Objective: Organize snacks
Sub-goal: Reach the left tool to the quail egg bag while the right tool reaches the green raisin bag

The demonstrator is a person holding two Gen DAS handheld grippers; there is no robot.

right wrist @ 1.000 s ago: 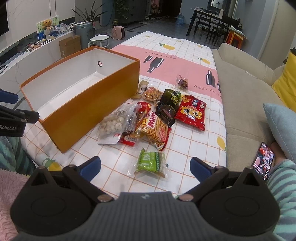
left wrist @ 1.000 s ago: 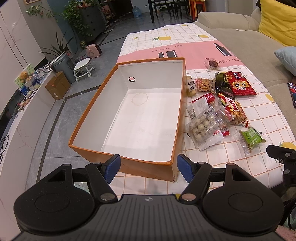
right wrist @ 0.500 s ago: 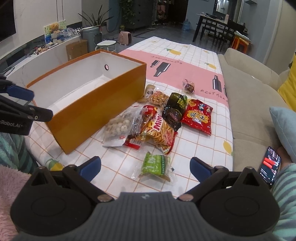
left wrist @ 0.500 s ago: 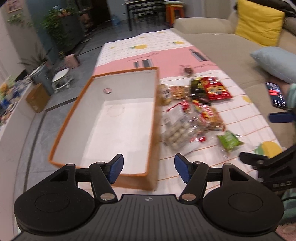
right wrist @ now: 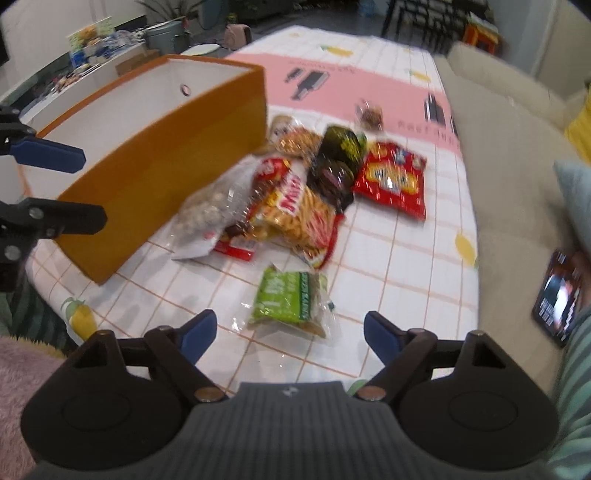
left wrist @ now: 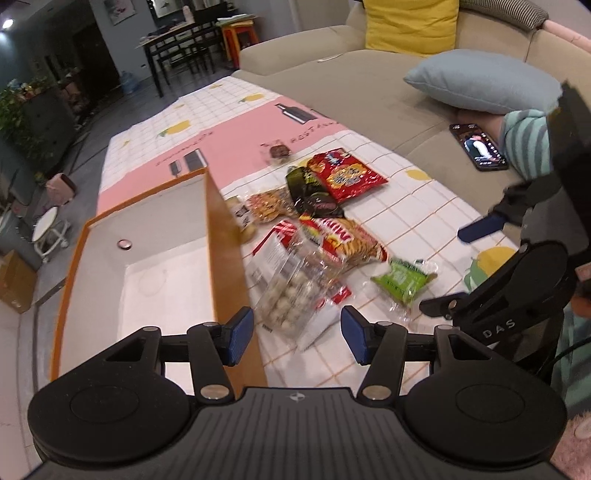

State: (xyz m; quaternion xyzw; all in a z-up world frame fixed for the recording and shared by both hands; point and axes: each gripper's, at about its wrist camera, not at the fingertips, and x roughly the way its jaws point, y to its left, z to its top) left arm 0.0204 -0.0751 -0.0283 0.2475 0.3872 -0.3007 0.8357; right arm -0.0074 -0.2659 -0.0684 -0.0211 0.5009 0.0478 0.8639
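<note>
An orange box [left wrist: 225, 236] [right wrist: 162, 177] with a white inside stands empty on the tablecloth. Beside it lies a heap of snacks: a clear bag of pale round balls [left wrist: 291, 291] [right wrist: 207, 214], a yellow-red bag of sticks [left wrist: 343, 240] [right wrist: 299, 210], a red bag [left wrist: 343, 177] [right wrist: 391, 177], a dark pack [left wrist: 310, 192] [right wrist: 340, 158] and a green pack [left wrist: 402, 280] [right wrist: 288, 299]. My left gripper [left wrist: 297, 336] hovers just before the ball bag, jaws closing, nothing between them. My right gripper [right wrist: 286, 332] hangs over the green pack, jaws closing, pads clear of it.
A beige sofa [left wrist: 332, 70] with a yellow cushion [left wrist: 410, 26] and a blue pillow [left wrist: 484, 81] runs along the table's right side. A phone [left wrist: 478, 146] [right wrist: 559, 295] lies on it by a striped sleeve [left wrist: 524, 140]. A small wrapped sweet [left wrist: 279, 151] sits apart behind the heap.
My left gripper swung right, from over the box to the ball bag, and its jaws narrowed. My right gripper sank toward the green pack, its jaws narrowing too.
</note>
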